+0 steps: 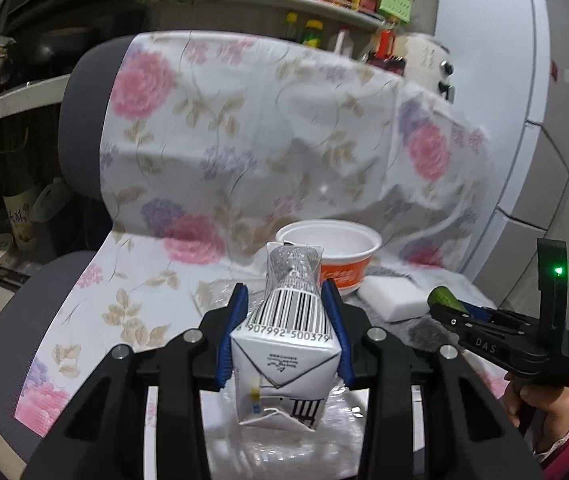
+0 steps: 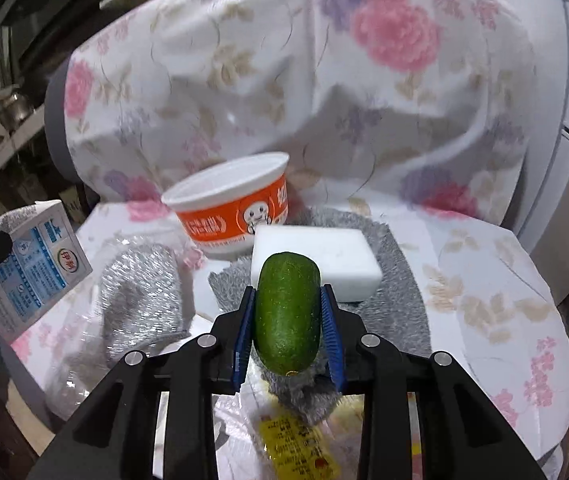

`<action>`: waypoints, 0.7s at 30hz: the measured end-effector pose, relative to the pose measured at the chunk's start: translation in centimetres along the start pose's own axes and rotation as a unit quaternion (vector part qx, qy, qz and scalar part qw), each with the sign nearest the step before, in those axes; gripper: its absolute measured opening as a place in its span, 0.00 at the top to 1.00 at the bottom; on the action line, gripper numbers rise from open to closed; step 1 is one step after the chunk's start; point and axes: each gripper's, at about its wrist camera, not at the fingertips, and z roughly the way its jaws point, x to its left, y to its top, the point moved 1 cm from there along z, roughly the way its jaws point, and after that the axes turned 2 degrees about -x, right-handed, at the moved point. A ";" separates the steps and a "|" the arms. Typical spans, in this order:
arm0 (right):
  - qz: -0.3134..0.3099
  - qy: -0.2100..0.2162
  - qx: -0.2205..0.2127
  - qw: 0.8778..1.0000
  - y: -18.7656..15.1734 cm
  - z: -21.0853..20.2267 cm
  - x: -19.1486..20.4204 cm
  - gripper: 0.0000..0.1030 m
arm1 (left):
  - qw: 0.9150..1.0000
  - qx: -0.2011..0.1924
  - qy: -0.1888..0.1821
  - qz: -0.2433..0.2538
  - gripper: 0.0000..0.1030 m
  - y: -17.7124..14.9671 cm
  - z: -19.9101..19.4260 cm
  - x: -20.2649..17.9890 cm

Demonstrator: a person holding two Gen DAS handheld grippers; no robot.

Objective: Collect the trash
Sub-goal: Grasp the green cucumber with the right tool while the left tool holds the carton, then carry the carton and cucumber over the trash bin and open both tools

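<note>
- The left gripper (image 1: 286, 312) is clamping a crumpled milk carton (image 1: 286, 344), its blue pads pressing on both sides of the carton, barcode face up.
- The right gripper (image 2: 287, 320) is grasping a green cucumber piece (image 2: 287, 312) lengthwise between its blue pads, which are touching the piece on either side.
- Below the right gripper, a yellow-printed plastic wrapper (image 2: 298, 446) is lying on the flowered cloth (image 2: 484, 280).
- Just beyond the cucumber piece, a white sponge block (image 2: 324, 256) is sitting on a grey fuzzy rag (image 2: 396, 312).
- Left of the right gripper, a silvery crinkled wrapper (image 2: 140, 280) is lying near the carton.
- Beyond the sponge block, an orange-and-white paper bowl (image 2: 232, 208) is standing, tilted in this view.
- Farthest off, the cloth is draping over the grey chair back (image 1: 80, 120).
</note>
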 end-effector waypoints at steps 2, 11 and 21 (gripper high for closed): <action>0.004 0.005 -0.011 1.000 0.1 -1.4 -0.3 0.68 | 1.000 -0.007 -0.015 0.001 0.64 0.2 -0.8 -0.9; 0.031 0.004 -0.058 0.998 -2.5 -10.1 -4.7 0.68 | 0.994 -0.029 -0.097 0.038 0.64 -1.3 -3.1 -9.2; 0.095 -0.104 -0.088 0.986 -9.4 -20.3 -14.1 0.68 | 0.970 0.001 -0.209 0.126 0.64 -8.4 -2.5 -23.9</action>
